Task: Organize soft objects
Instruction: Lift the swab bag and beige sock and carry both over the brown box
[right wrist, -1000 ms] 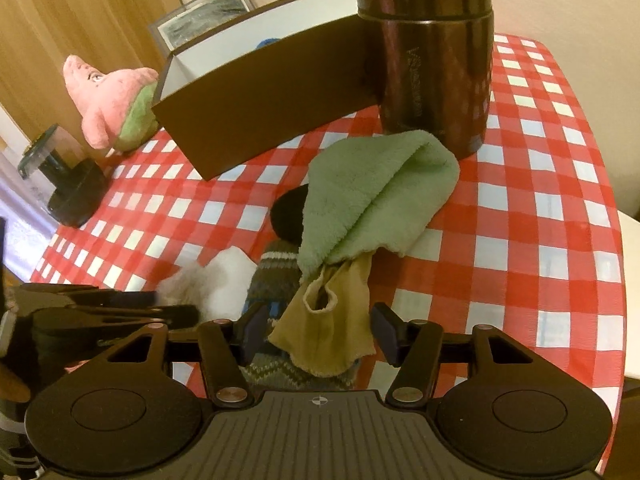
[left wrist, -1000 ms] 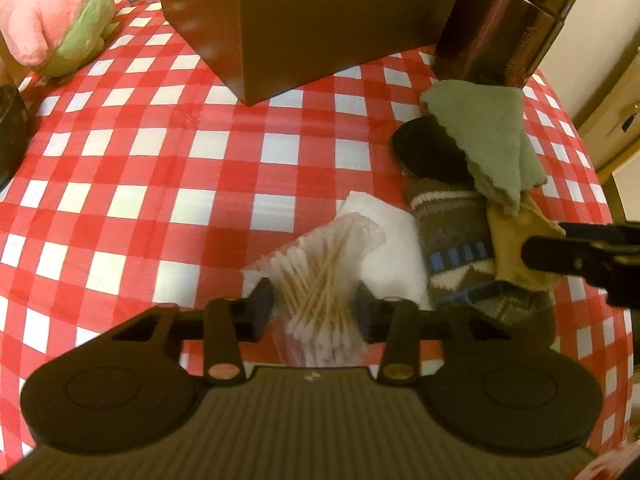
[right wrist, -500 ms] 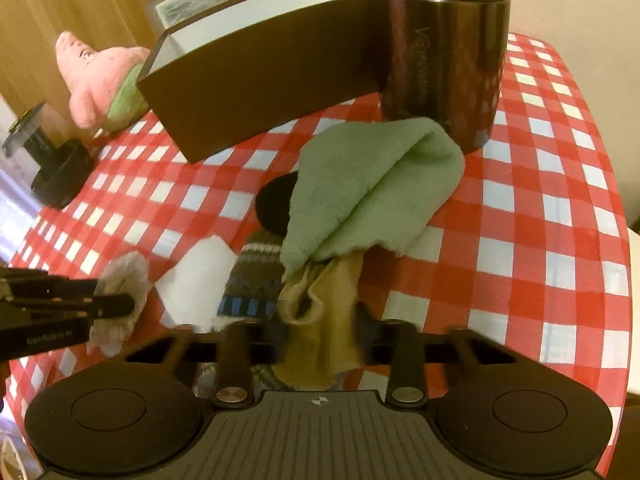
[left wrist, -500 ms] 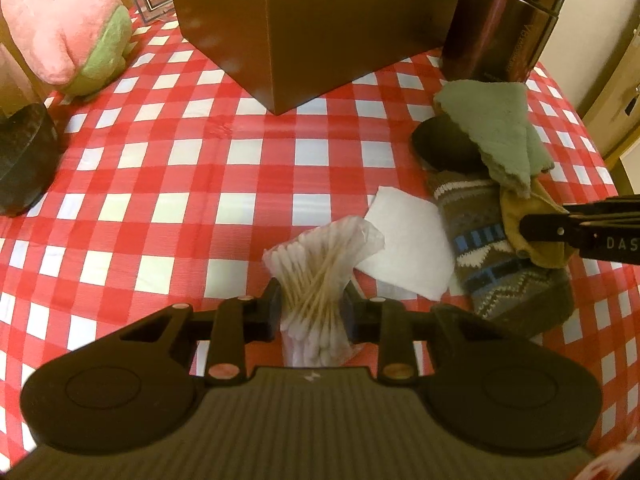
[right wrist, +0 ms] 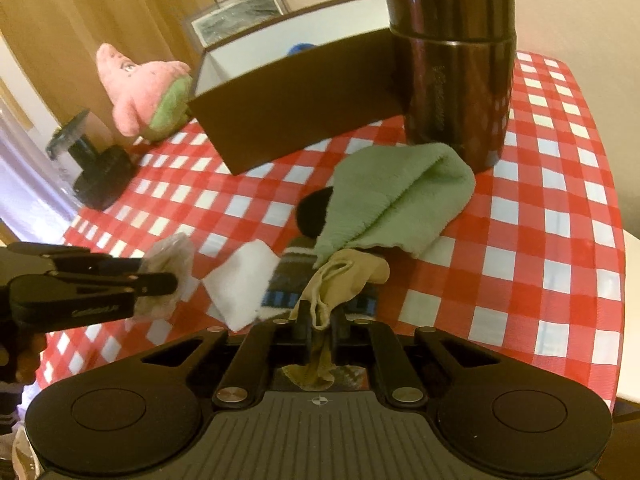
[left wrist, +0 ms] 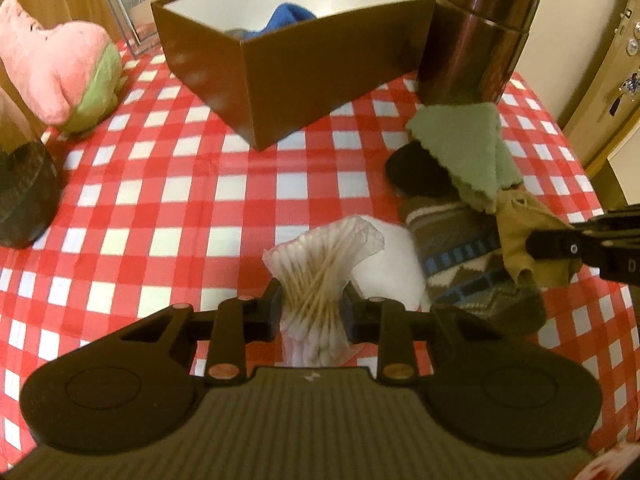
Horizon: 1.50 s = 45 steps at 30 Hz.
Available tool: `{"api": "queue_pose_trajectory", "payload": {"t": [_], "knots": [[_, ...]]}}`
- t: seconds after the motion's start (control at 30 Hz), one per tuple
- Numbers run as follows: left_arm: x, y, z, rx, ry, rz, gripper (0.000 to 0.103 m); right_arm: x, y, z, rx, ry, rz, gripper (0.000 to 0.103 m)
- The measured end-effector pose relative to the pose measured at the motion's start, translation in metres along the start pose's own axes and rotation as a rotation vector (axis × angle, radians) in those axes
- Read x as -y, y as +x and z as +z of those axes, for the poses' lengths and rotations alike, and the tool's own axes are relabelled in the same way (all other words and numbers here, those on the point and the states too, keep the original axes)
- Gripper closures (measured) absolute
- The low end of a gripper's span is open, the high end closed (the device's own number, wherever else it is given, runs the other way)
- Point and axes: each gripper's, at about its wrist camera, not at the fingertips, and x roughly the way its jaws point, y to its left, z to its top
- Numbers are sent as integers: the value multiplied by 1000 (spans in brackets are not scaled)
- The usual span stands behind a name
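On the checked tabletop [left wrist: 168,200] the brown box [left wrist: 320,92] stands well beyond the pile. A second ago both pairs of jaws stood spread; now the right hand-held gripper [right wrist: 320,326] is closing on the tan cloth [right wrist: 348,276], the left hand-held gripper [left wrist: 312,308] pinches the cotton-swab bag [left wrist: 320,268], clear of the surface. Both loads look ready for boxing.

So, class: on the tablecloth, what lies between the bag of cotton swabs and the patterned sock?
A white pad lies flat between the swab bag and the sock, clearest in the right wrist view.
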Motion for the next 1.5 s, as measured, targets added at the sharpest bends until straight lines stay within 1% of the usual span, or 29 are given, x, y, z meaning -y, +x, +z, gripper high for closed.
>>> {"api": "queue_pose_trajectory", "payload": {"t": [0.23, 0.53, 0.7, 0.9, 1.03, 1.23, 1.37, 1.5], "knots": [[1, -16, 9, 44, 1, -2, 75, -8, -13, 4, 21, -13, 29, 95], [2, -40, 21, 109, 12, -5, 75, -27, -32, 8, 74, -68, 103, 95], [2, -53, 29, 150, 16, -14, 76, -32, -36, 11, 90, -86, 111, 95], [0, -67, 42, 199, 17, -35, 76, -33, -39, 25, 120, -99, 123, 95], [-3, -76, 58, 247, 16, -48, 76, -36, -39, 45, 154, -129, 125, 95], [-14, -82, 99, 339, 40, -43, 76, -37, -33, 89, 231, -181, 95, 95], [-21, -76, 133, 394, 63, -20, 75, -35, -19, 127, 266, -199, 45, 95], [-29, -60, 173, 408, 68, -24, 75, -30, -2, 163, 301, -207, -7, 95]]}}
